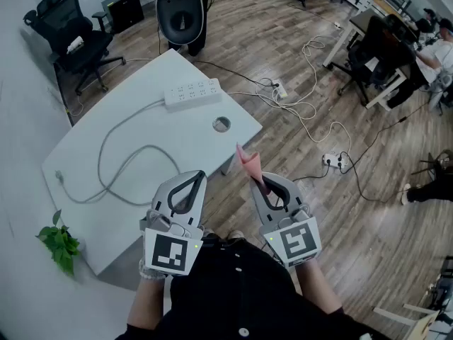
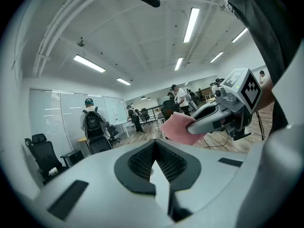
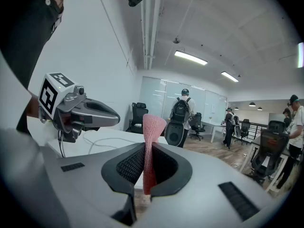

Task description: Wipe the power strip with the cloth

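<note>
A white power strip (image 1: pixel 192 92) lies near the far edge of the white table (image 1: pixel 127 183), its grey cable (image 1: pixel 117 163) looping toward me. My right gripper (image 1: pixel 257 178) is shut on a pink cloth (image 1: pixel 248 161), which sticks up past its tips (image 3: pixel 151 132); it hovers off the table's right edge. My left gripper (image 1: pixel 193 178) is shut with nothing in it, held above the table's near part. In the left gripper view the cloth (image 2: pixel 178 128) and the right gripper (image 2: pixel 191 126) show at right.
A round cable hole (image 1: pixel 221 124) sits in the table near the strip. A small green plant (image 1: pixel 59 243) stands by the table's near left corner. Office chairs (image 1: pixel 74 37) and another chair (image 1: pixel 180 13) stand beyond. Cables and a floor power strip (image 1: pixel 331 160) lie on the wood floor.
</note>
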### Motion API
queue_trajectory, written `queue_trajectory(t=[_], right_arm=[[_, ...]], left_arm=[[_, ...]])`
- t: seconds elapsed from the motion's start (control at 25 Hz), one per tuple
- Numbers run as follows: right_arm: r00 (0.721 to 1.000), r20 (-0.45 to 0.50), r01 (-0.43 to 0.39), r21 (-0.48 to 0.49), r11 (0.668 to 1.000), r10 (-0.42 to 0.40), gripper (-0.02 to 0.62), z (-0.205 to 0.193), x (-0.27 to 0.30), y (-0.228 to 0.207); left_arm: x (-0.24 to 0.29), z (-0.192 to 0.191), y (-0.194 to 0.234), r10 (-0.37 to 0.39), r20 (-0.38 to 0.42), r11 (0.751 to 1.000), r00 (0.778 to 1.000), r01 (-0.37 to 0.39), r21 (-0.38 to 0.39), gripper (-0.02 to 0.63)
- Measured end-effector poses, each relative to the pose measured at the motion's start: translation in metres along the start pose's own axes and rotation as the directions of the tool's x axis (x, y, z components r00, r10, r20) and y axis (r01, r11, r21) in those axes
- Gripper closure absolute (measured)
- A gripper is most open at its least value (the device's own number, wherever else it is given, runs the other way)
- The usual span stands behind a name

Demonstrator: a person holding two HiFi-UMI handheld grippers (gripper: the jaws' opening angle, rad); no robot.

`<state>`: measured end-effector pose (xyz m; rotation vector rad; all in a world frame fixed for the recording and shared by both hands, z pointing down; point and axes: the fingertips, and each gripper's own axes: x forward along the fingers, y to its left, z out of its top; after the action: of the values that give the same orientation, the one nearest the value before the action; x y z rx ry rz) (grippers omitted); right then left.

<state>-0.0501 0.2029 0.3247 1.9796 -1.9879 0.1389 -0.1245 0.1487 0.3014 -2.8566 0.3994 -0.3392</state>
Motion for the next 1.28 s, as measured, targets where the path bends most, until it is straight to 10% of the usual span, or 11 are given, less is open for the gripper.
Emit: queue_trajectory(t=[1.28], right_arm=[[0.999, 0.047, 0.002, 0.020, 1.000, -0.003, 0.548, -0.022, -0.071, -0.051]], left_arm=[[0.016, 0.033, -0.066, 0.047, 0.026, 0.998, 0.999, -0.046, -0.052, 0.597]])
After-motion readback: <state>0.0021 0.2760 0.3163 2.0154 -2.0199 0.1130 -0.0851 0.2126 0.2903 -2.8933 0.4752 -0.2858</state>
